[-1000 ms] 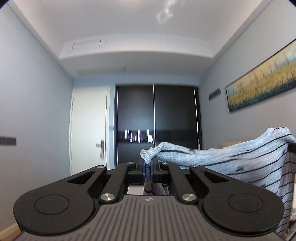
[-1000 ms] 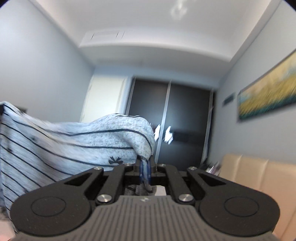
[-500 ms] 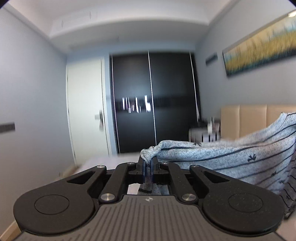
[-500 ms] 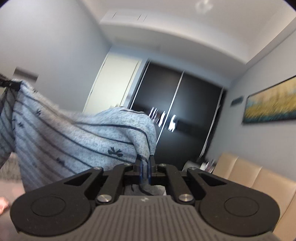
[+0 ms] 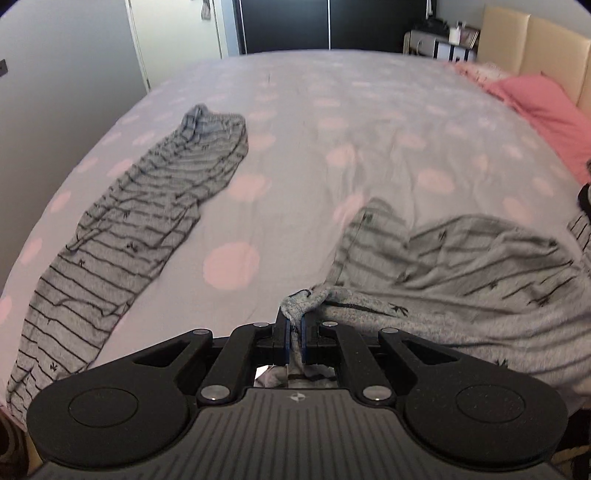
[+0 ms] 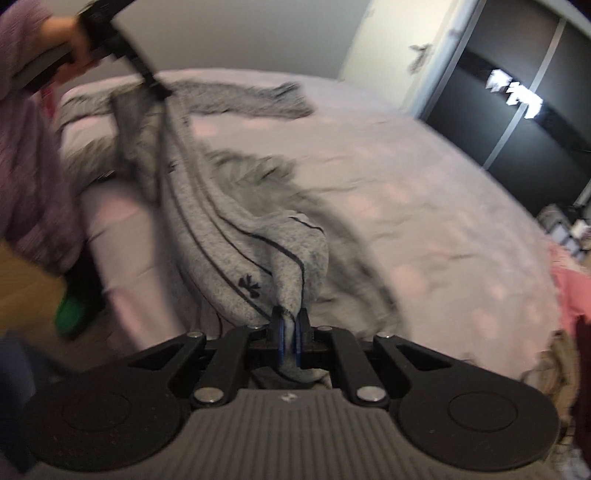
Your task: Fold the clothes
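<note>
My left gripper is shut on a bunched corner of a grey knit garment with dark stripes. The cloth spreads to the right and sags onto the bed. In the right wrist view my right gripper is shut on another corner of the same garment. From there the cloth stretches up-left to the left gripper, which a hand holds. A second striped grey garment lies flat along the bed's left side.
The bed sheet is pale with pink dots. A pink pillow and a beige headboard are at the right. A dark wardrobe and a white door stand beyond. A purple sleeve and a green object on the floor are at the left.
Both grippers have swung down from facing the wall and ceiling to facing the bed. The held garment has come down with them and now partly rests on the sheet.
</note>
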